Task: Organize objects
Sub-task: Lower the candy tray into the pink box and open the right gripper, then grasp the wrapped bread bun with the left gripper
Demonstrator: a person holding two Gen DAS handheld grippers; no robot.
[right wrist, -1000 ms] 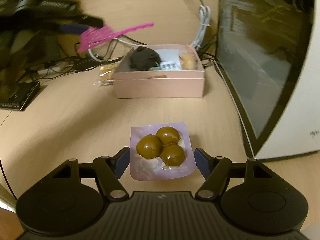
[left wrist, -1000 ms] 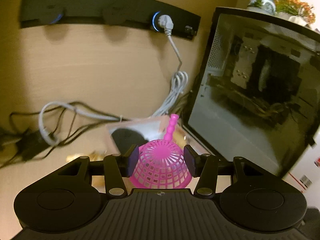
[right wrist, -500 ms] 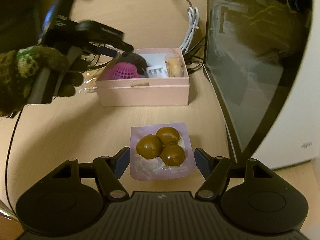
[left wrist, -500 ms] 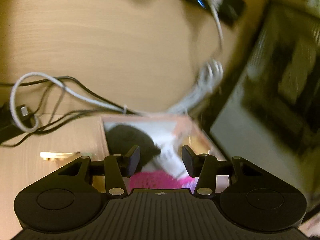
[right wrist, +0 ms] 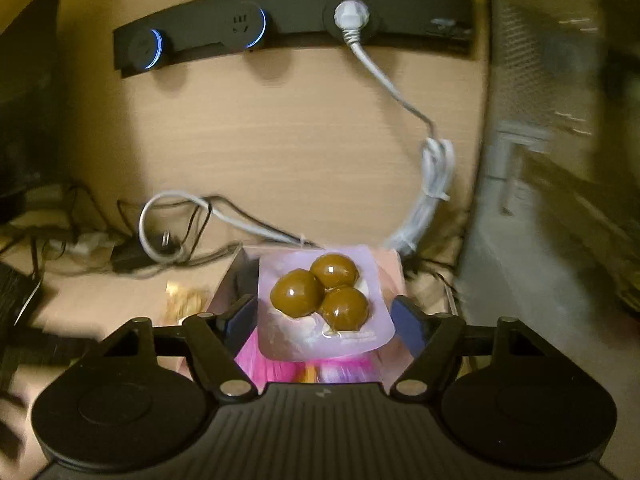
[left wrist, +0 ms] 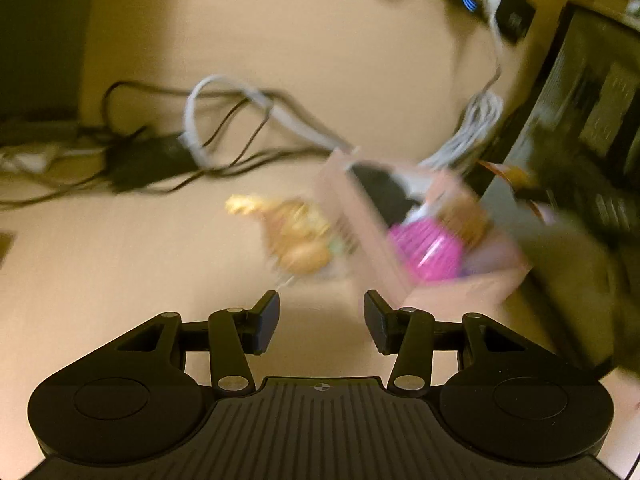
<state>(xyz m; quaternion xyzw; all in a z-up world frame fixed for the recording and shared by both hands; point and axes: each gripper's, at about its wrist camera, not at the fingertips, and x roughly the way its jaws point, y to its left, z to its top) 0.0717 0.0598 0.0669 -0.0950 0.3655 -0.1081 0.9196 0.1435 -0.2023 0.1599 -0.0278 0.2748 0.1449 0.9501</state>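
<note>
Right above the pale pink cardboard box (right wrist: 390, 270) was where our right gripper (right wrist: 325, 316) hung, fingers pinched on the lilac plastic snack packet with three glossy brown balls (right wrist: 325, 306). That's the relation that mattered: the packet sat dead centre between the fingers, lying flat with its width running finger to finger, and the box was straight underneath, with a bit of the bright pink mesh plastic basket (right wrist: 276, 366) peeking out below it. So we'd guess the next move was just down and let go. Right hand was clearly the nearer one for this.

Our left gripper (left wrist: 322, 314) had its fingers spread and nothing between them. From its blurry view the box (left wrist: 452, 292) lay up and to the right of the fingers, with the pink basket (left wrist: 430, 250) already inside. A crinkly golden snack wrapper (left wrist: 298, 236) sat on the beige wooden desk (left wrist: 120, 280) just beside the box's left wall, ahead of the left fingers.

Compared with a second before: the left had been holding the basket up in the air, then dropped it in and pulled away. The right had the packet low over the desk well short of the box, and had carried it up over the box.
</note>
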